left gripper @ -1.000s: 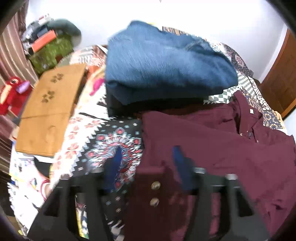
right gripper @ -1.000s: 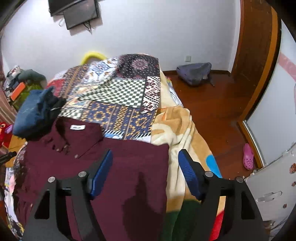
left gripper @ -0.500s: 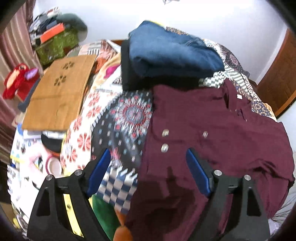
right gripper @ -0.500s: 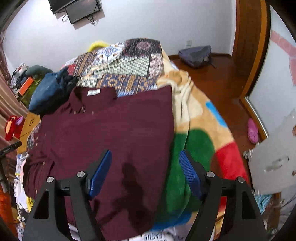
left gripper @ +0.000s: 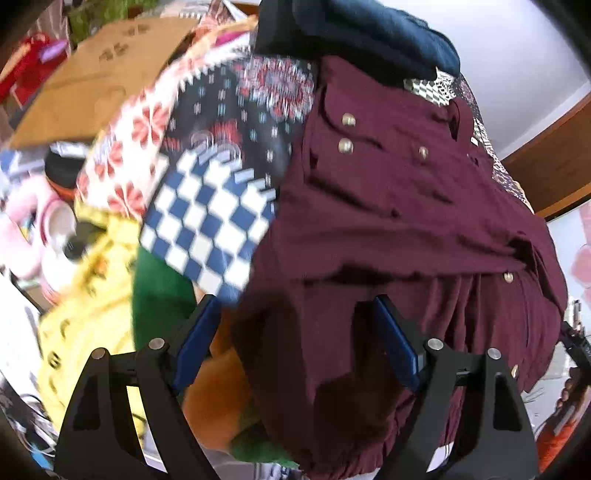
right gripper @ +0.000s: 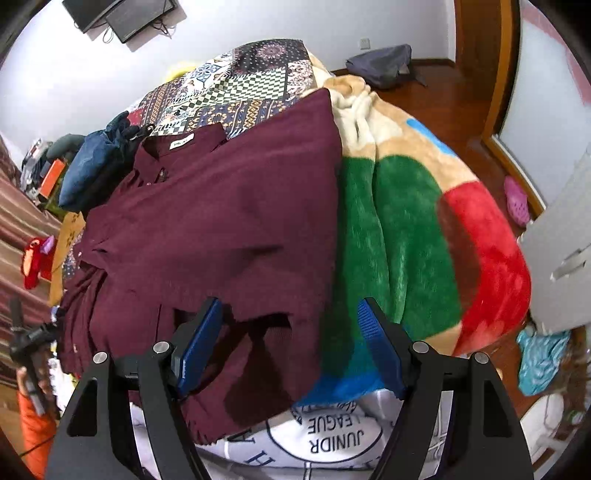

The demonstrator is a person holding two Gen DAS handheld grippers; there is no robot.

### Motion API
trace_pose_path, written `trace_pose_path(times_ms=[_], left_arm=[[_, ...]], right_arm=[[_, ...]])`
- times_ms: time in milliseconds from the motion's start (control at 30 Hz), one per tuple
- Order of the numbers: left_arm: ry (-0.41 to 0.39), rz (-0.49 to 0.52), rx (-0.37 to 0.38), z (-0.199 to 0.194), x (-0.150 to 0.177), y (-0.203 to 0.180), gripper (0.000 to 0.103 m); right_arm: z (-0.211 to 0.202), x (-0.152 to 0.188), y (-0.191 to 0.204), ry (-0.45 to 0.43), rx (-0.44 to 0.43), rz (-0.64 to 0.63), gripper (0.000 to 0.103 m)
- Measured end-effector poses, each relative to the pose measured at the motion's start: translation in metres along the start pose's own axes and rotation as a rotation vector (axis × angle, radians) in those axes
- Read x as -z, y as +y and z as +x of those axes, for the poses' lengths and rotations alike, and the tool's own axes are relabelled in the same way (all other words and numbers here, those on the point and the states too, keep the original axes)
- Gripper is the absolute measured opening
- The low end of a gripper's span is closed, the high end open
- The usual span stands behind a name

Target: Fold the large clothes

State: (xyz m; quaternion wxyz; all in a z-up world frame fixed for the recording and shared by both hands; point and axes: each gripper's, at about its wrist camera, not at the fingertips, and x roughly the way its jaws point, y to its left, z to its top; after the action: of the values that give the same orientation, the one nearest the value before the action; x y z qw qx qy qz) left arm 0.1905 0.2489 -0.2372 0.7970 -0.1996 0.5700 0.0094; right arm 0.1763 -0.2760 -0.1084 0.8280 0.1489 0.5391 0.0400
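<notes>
Both of your grippers have dropped toward the near hem of the maroon shirt point(right gripper: 221, 229) since a second ago, and the bed now fills each view. That shirt lies spread flat on the bed, collar at the far end, partly over the patchwork quilt point(right gripper: 236, 88) and partly over the fleece blanket point(right gripper: 399, 221) of green, red and cream along its right edge. A folded blue garment point(left gripper: 373, 33) sits just beyond the shirt's collar, on the left. White printed bedding point(right gripper: 325, 432) shows below the shirt's hem. Your left gripper point(left gripper: 291, 339) hangs over the shirt's lower left corner; its jaws have just been opening and stand spread, not pinching the cloth beneath. Your right gripper point(right gripper: 290, 343) hovers over the shirt's lower right corner, jaws also spread, clamping nothing.
</notes>
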Motion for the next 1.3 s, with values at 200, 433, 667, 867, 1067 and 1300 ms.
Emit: trace_pose_path(times_ms=[200, 433, 667, 867, 1067, 1300], left_arm=[[-0.017, -0.015, 0.058, 0.000, 0.014, 0.000, 0.068], [-0.133, 0.148, 0.040, -0.026, 0.007, -0.029, 0.025], [-0.169, 0.097, 0.135, -0.045, -0.015, -0.033, 0.007], [-0.232, 0.068, 0.232, -0.071, -0.048, -0.044, 0.005], [-0.293, 0.030, 0.230, -0.075, -0.101, -0.054, 0.005], [-0.231, -0.046, 0.119, -0.020, -0.142, -0.045, 0.006]], right_arm=[[0.004, 0.009, 0.000, 0.003, -0.034, 0.003, 0.072], [0.010, 0.009, 0.007, -0.047, -0.070, -0.004, 0.041], [-0.014, -0.004, 0.013, -0.145, -0.091, -0.018, 0.009], [-0.033, -0.045, 0.033, -0.251, -0.132, -0.079, 0.007], [-0.015, -0.102, 0.038, -0.322, -0.076, -0.096, 0.007], [0.052, -0.132, 0.022, -0.226, 0.032, -0.065, 0.007]])
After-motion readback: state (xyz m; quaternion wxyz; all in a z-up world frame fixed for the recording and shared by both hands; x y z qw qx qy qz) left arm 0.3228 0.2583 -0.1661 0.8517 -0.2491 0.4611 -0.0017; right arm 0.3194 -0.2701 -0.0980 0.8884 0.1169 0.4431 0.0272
